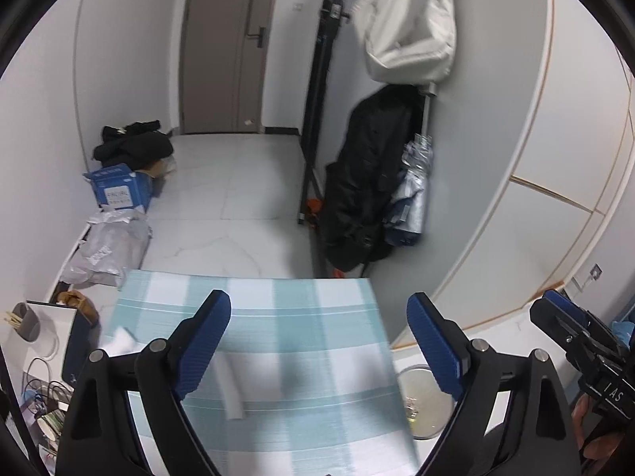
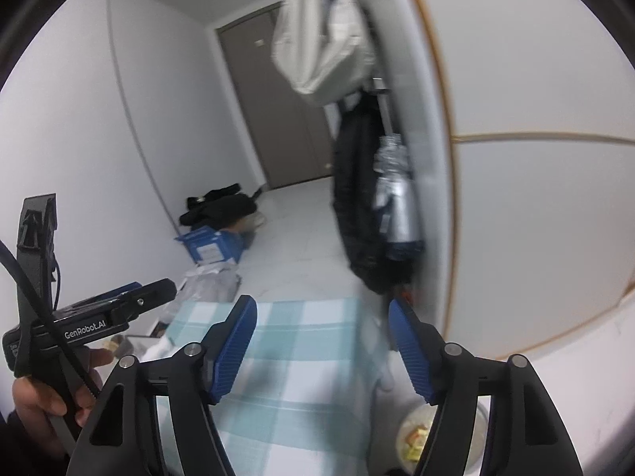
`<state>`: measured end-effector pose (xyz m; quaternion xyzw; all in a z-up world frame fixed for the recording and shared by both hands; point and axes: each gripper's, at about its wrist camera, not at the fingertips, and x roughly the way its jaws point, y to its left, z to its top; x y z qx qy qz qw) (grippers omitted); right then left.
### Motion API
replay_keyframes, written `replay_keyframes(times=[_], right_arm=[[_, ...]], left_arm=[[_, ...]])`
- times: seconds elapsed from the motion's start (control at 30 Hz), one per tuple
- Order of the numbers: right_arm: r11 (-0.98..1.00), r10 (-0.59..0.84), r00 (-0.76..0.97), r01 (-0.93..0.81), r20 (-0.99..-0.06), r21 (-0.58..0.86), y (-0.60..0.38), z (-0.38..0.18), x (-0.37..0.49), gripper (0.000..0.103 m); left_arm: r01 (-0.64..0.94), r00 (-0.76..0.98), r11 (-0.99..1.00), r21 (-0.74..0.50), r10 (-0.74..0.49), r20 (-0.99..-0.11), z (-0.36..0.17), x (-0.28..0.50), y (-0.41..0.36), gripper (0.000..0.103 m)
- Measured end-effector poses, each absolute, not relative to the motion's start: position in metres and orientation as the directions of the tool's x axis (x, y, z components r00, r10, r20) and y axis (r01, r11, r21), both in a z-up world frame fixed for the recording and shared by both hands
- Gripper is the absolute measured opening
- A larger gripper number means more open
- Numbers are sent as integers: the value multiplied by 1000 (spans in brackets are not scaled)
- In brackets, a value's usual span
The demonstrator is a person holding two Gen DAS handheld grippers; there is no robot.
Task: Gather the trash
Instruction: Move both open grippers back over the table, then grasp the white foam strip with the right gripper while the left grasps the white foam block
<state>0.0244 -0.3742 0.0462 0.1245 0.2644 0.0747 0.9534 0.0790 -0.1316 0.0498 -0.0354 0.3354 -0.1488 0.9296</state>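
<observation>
I am holding my left gripper (image 1: 319, 343) with its jaws standing wide apart and nothing between them, and my right gripper (image 2: 322, 351) is also released and empty. Both are hanging over the table (image 1: 341, 428) with the blue-and-white checked cloth. On the cloth a white paper scrap (image 1: 232, 392) is lying, long and blurred, and another crumpled white piece (image 1: 121, 341) is sitting near the left edge; I cannot make out what they are. Beside the table's right edge, on the floor, a round bin (image 1: 422, 404) is standing, half hidden by my gripper arm, with yellowish trash in it. Farther away, a grey plastic bag (image 1: 107, 248) and an open blue box (image 1: 121, 190) are resting by the wall; its contents are not visible.
</observation>
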Motion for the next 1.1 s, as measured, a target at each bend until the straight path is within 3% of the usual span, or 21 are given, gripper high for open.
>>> replay_keyframes(times=[0.5,1.1], right_arm=[[950,308,784,-223,-539,218,-264,27,68,76],[908,380,546,-374,-746,188,-154,-71,157,78]], left_arm=[[118,789,979,-164,-193,-583,28,93,-37,95],[-44,699,973,-226,-132,-702,-19,127,53,95]])
